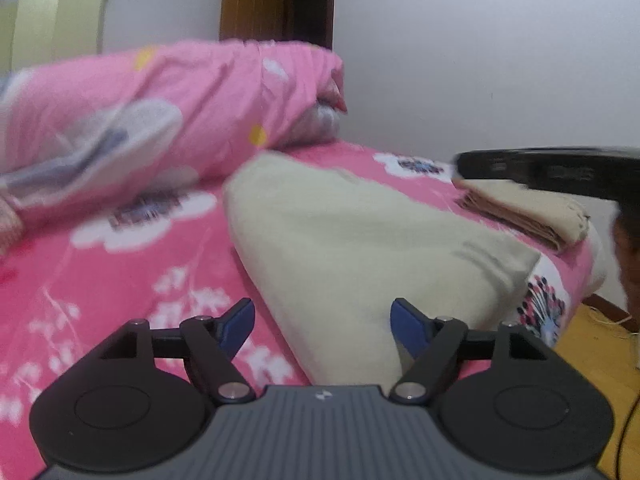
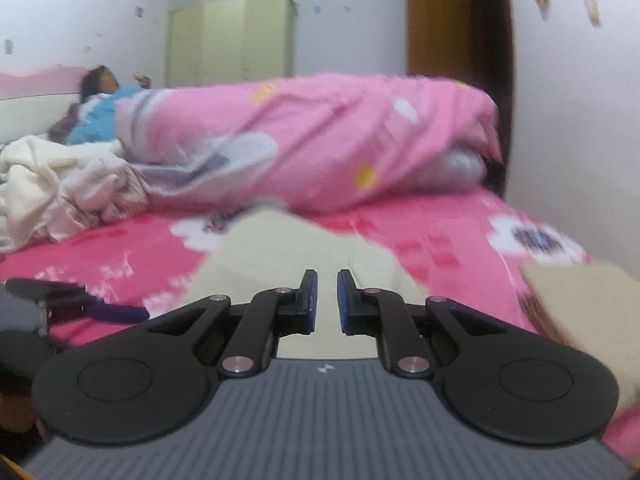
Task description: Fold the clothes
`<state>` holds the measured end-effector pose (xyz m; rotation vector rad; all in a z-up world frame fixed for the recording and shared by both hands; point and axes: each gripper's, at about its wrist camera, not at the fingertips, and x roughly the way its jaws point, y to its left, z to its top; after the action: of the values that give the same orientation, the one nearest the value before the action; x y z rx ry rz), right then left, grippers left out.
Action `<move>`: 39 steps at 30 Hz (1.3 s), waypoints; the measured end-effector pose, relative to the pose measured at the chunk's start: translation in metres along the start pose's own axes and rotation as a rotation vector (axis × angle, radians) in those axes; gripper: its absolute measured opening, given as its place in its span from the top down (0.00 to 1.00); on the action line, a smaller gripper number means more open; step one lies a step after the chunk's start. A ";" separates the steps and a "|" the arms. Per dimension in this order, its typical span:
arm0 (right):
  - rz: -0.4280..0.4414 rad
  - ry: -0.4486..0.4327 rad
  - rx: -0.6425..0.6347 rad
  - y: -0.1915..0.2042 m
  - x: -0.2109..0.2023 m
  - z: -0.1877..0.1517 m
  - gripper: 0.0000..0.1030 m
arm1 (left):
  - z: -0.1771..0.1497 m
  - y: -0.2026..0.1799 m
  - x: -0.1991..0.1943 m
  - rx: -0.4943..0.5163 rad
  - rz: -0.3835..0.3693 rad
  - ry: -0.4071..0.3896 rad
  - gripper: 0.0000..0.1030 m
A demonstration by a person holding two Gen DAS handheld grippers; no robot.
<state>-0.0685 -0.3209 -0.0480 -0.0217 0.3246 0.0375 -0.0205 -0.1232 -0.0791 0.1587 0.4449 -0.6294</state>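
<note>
A beige folded garment [image 1: 352, 240] lies on the pink flowered bed sheet [image 1: 120, 280]. My left gripper [image 1: 322, 320] is open just above the garment's near end, its blue pads wide apart with nothing between them. In the right wrist view the same garment [image 2: 280, 248] lies straight ahead. My right gripper [image 2: 327, 300] hovers over it with only a narrow gap between the pads, and nothing is pinched in that gap. The left gripper [image 2: 100, 308] shows at the left edge there, and the right gripper's black body [image 1: 560, 172] shows blurred at the right of the left wrist view.
A stack of folded tan clothes [image 1: 528, 212] sits near the bed's right corner. A bulky pink quilt [image 2: 320, 140] lies across the back of the bed. Unfolded pale clothes [image 2: 60, 188] are heaped at the left, and a person [image 2: 100, 96] lies beyond them. The wooden floor [image 1: 584, 340] is past the bed edge.
</note>
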 end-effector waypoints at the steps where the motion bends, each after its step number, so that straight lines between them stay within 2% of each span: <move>1: 0.007 0.007 -0.012 0.001 0.009 0.003 0.91 | 0.002 -0.002 -0.003 0.011 0.001 -0.024 0.26; 2: 0.008 0.030 -0.021 0.001 0.019 0.002 0.91 | 0.004 -0.003 -0.005 0.023 0.001 -0.048 0.24; 3: -0.005 0.089 -0.022 -0.003 0.034 -0.007 0.92 | 0.005 -0.004 -0.006 0.030 -0.005 -0.064 0.20; 5: -0.022 0.187 -0.015 -0.011 0.059 -0.026 0.94 | 0.005 -0.007 -0.003 0.034 -0.036 -0.074 0.20; 7: 0.018 0.184 0.047 -0.025 0.066 -0.048 0.94 | 0.002 -0.008 0.003 0.031 -0.074 -0.064 0.20; 9: 0.024 0.217 0.095 -0.029 0.065 -0.039 0.94 | -0.005 -0.008 0.011 0.024 -0.106 -0.033 0.22; 12: -0.006 0.274 -0.023 -0.012 0.068 -0.023 0.94 | -0.016 -0.006 0.019 0.004 -0.128 -0.013 0.21; 15: -0.002 0.250 -0.093 0.001 0.063 0.010 0.93 | -0.019 0.001 0.020 -0.025 -0.156 -0.019 0.18; 19: 0.102 0.139 -0.131 0.021 0.077 0.061 0.93 | -0.022 0.013 0.023 -0.088 -0.206 -0.019 0.17; 21: 0.150 0.138 -0.146 0.028 0.099 0.072 0.93 | -0.024 0.017 0.024 -0.112 -0.227 -0.019 0.17; 24: 0.162 0.265 -0.158 0.026 0.154 0.049 0.93 | -0.025 0.019 0.025 -0.116 -0.235 -0.018 0.17; 26: 0.099 0.378 -0.185 0.017 0.190 0.010 0.94 | -0.025 0.025 0.030 -0.149 -0.252 0.009 0.17; 28: 0.104 0.388 -0.130 0.011 0.190 0.017 0.94 | -0.027 0.033 0.034 -0.202 -0.274 0.031 0.16; 30: 0.086 0.411 -0.206 0.023 0.186 0.030 0.93 | -0.029 0.040 0.037 -0.255 -0.294 0.048 0.16; 32: 0.083 0.394 -0.282 0.035 0.177 0.042 0.93 | -0.030 0.043 0.040 -0.283 -0.303 0.060 0.16; 36: 0.210 0.289 -0.219 0.042 0.166 0.075 0.93 | -0.029 0.043 0.041 -0.288 -0.304 0.060 0.16; 37: 0.233 0.302 -0.215 0.046 0.174 0.071 0.93 | -0.028 0.044 0.041 -0.288 -0.303 0.059 0.16; 39: 0.233 0.389 -0.206 0.046 0.204 0.048 0.94 | -0.029 0.044 0.041 -0.293 -0.297 0.059 0.18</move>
<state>0.1384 -0.2664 -0.0688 -0.1967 0.7107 0.3005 0.0255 -0.1018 -0.1228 -0.1714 0.6182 -0.8437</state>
